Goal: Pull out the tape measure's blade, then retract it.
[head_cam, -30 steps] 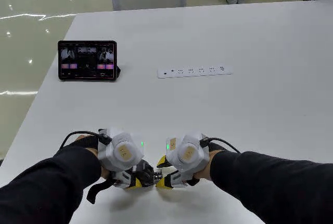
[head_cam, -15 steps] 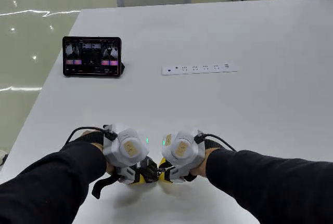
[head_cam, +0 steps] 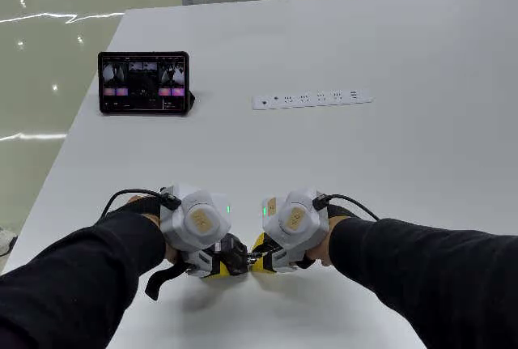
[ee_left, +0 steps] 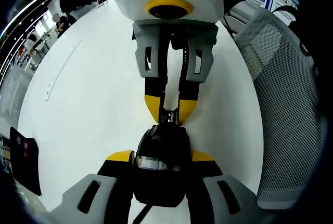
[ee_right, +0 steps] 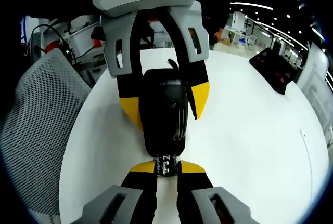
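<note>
Right gripper view alone shows numerals on the short blade [ee_right: 165, 160], pinched by the right gripper [ee_right: 167, 169]; left gripper [ee_left: 161, 156] clamps the black tape measure [ee_left: 158, 182] by the surface's [head_cam: 324, 163] near edge; tablet [head_cam: 143, 82], power strip [head_cam: 312, 99] beyond.

Largely covered from above at the table's [head_cam: 388, 171] front edge: tape measure [head_cam: 232, 253]. Unreadably small: tablet [head_cam: 144, 82] screen.

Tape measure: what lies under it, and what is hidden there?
The white table shows around the tape measure, clamped in the left gripper. The case hides whether it rests on the table.
</note>
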`<state>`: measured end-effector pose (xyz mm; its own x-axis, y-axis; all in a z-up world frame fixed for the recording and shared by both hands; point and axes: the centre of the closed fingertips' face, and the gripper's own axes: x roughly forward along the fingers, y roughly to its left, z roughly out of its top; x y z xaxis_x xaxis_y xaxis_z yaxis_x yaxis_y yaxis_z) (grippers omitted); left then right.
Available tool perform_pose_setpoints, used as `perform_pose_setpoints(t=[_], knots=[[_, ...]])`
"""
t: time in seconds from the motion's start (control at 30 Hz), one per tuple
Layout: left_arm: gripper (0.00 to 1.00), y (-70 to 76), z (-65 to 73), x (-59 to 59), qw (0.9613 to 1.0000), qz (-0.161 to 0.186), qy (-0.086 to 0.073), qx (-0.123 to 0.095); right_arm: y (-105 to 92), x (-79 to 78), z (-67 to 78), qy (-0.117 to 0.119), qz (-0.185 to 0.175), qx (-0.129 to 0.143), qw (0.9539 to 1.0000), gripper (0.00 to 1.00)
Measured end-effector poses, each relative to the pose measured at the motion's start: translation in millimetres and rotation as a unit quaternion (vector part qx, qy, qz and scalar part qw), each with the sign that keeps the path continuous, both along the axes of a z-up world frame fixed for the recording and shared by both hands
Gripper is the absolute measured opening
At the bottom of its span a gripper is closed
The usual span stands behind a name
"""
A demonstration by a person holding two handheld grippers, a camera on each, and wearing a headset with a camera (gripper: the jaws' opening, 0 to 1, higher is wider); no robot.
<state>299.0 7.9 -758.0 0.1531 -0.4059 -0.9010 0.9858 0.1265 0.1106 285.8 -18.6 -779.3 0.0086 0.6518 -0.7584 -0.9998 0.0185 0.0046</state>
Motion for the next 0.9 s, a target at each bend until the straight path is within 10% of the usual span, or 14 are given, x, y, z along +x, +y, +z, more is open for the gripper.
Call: perform_pose_setpoints(t=[0.9], knots=[[0.34,-0.4,1.6,0.0,1.0000,0.003,0.001,-0.009,-32.6,1.4,0.7,0.016,-0.020,-0.008,0.9996,0.10]])
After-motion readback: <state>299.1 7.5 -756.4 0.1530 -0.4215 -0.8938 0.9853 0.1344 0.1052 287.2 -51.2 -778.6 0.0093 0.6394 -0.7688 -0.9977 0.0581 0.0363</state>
